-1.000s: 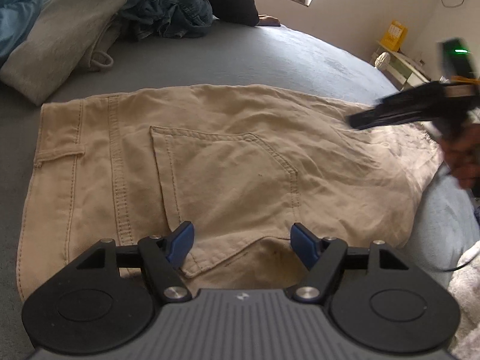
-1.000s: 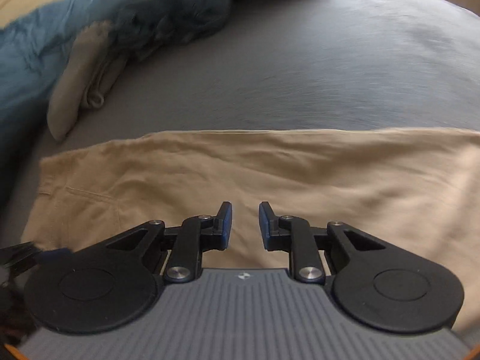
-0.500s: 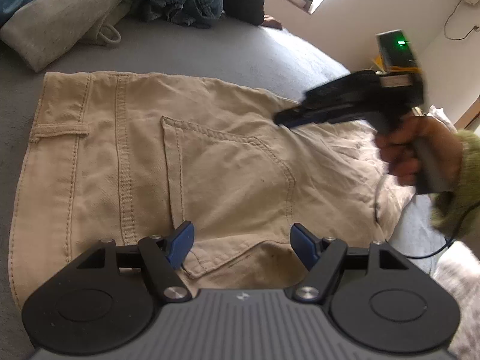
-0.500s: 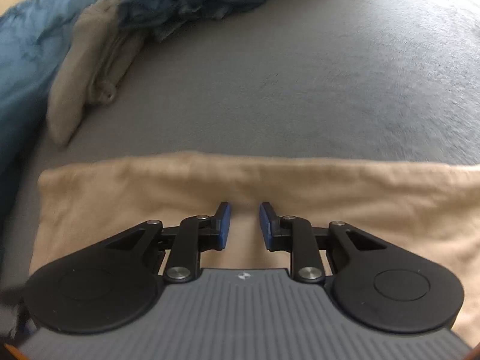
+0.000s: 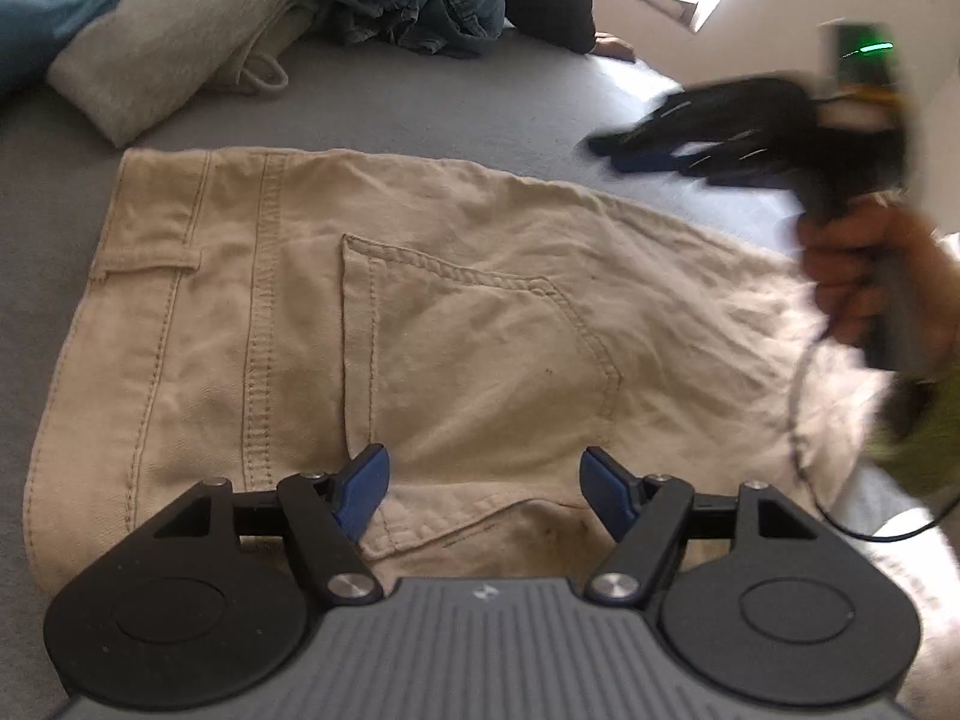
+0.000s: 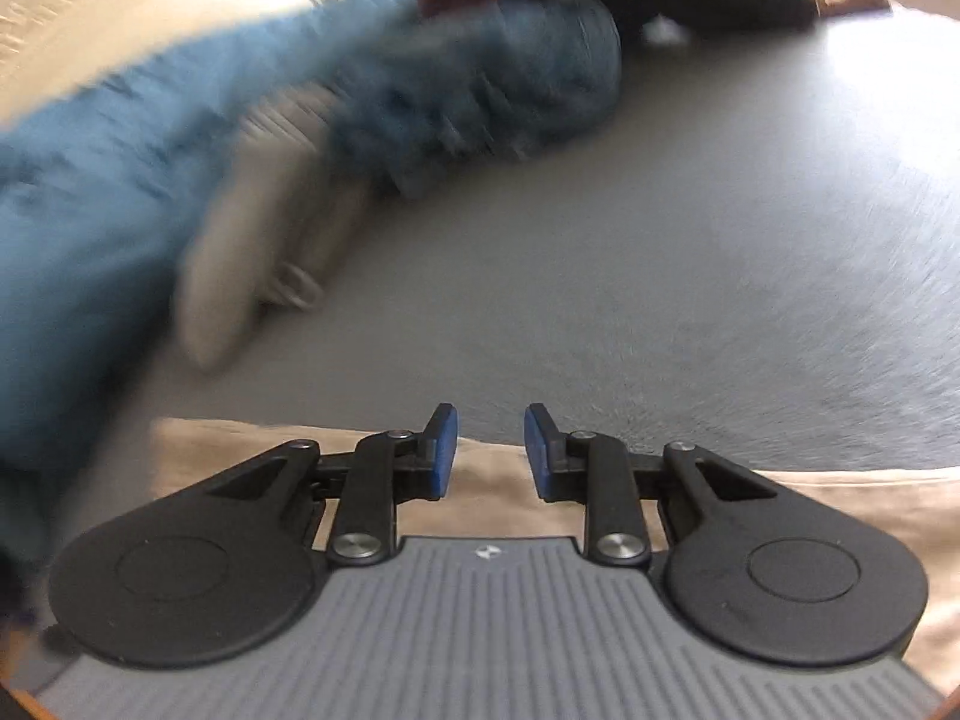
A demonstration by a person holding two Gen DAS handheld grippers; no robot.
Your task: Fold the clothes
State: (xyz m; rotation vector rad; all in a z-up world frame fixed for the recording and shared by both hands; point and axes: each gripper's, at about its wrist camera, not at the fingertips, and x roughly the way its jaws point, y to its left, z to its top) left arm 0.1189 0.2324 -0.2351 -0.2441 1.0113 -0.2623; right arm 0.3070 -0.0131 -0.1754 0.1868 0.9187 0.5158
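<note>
Right gripper [image 5: 636, 150] smeared by motion in left wrist view; finger gap unreadable there. Trousers [image 5: 420, 324]: right end washed out, blurred behind hand [image 5: 864, 282]; near edge hidden under left gripper [image 5: 483, 489]. Clothes pile [image 6: 336, 138] streaked in right wrist view, cut by frame edge.

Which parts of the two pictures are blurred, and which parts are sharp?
Left wrist view: the beige cotton trousers and the left gripper are sharp; the right gripper and the hand holding it are smeared. Right wrist view: the right gripper is sharp, but the blue fleece blanket and grey bed cover are streaked.
</note>
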